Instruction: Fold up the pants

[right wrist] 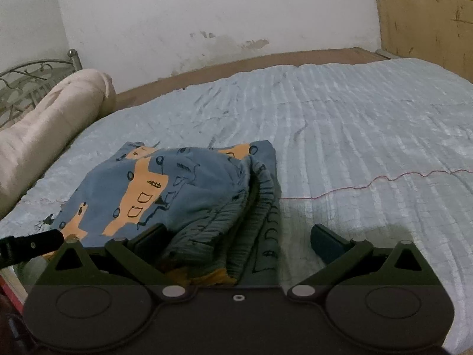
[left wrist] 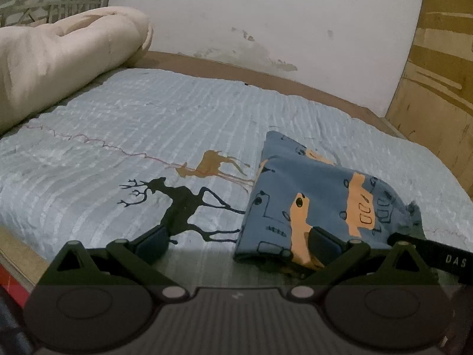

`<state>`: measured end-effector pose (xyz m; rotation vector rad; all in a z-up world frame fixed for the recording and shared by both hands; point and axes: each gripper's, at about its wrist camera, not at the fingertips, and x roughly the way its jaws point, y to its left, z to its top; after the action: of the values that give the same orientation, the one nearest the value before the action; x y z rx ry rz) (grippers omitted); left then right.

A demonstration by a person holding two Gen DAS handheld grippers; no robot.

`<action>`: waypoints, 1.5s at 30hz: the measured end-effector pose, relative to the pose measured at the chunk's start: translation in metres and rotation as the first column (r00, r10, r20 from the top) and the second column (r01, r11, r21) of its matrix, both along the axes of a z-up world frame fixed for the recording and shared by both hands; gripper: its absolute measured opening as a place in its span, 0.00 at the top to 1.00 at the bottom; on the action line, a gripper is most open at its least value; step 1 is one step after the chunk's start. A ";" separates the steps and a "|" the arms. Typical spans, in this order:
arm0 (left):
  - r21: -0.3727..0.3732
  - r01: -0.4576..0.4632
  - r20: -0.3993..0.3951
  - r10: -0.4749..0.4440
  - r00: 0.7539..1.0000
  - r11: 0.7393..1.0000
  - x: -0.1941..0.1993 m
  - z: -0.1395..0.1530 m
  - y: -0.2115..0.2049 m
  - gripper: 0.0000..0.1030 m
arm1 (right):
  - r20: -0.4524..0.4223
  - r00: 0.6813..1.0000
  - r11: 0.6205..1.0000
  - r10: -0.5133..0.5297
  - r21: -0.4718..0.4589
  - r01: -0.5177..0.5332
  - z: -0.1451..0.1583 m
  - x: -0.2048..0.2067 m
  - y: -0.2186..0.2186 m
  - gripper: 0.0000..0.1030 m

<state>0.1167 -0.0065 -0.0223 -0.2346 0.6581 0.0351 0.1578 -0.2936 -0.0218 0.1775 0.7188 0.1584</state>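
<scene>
Stained white wall behind bed

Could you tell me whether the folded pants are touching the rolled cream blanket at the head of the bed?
Apart. The right wrist view shows bare blue bedspread between the folded pants and the rolled cream blanket.

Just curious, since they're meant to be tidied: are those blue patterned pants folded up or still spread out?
Folded. The pants lie on the bedspread as a compact layered bundle, ribbed waistband doubled at one edge; both tongs are open, gripping nothing.

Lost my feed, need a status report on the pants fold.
Left tool open, right tool open, both empty. Pants folded, lying on bedspread. Nothing in the way.
</scene>
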 end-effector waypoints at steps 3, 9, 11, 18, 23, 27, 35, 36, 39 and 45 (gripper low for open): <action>0.003 0.001 -0.003 -0.001 1.000 1.000 0.000 0.000 -0.001 0.01 | -0.011 1.000 1.000 -0.003 -0.015 0.003 0.001 0.001 0.003 0.01; -0.001 0.004 -0.006 -0.004 1.000 1.000 0.002 0.001 -0.001 0.01 | -0.015 1.000 1.000 -0.003 -0.023 0.003 0.001 0.004 0.006 0.01; -0.014 0.010 -0.011 -0.010 1.000 1.000 0.005 0.003 0.001 0.01 | -0.017 1.000 1.000 -0.002 -0.024 0.002 0.000 0.005 0.006 0.01; -0.011 0.058 -0.007 -0.058 0.998 0.998 0.034 0.012 0.005 0.01 | -0.039 0.999 0.999 0.006 -0.033 -0.007 0.004 0.010 0.007 0.01; 0.045 0.163 -0.046 -0.161 0.986 0.986 0.065 0.011 -0.001 0.01 | -0.039 0.999 0.999 0.005 -0.033 -0.006 0.006 0.018 0.007 0.01; 0.053 0.195 -0.080 -0.190 0.978 0.979 0.083 0.008 -0.001 0.01 | -0.038 0.999 1.000 0.018 -0.020 -0.019 0.005 0.028 0.004 0.01; 0.024 0.208 -0.107 -0.204 0.973 0.978 0.092 -0.001 0.004 0.01 | -0.045 0.998 0.999 0.043 0.001 -0.043 0.007 0.036 -0.002 0.01; 0.024 0.208 -0.107 -0.205 0.973 0.978 0.092 -0.002 0.004 0.01 | -0.044 0.998 0.999 0.046 0.000 -0.046 0.008 0.036 -0.003 0.01; 0.020 0.208 -0.107 -0.204 0.973 0.978 0.091 -0.002 0.005 0.01 | -0.045 0.998 0.999 0.051 0.011 -0.051 0.013 0.033 -0.006 0.01; 0.041 0.212 -0.113 -0.207 0.972 0.976 0.092 -0.001 0.003 0.01 | -0.017 0.998 0.996 0.056 0.066 -0.055 0.020 0.027 -0.025 0.01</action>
<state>0.2083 -0.0036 -0.0237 -0.1115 0.7865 -0.1384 0.1844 -0.3186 -0.0014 0.2220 0.7376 0.2342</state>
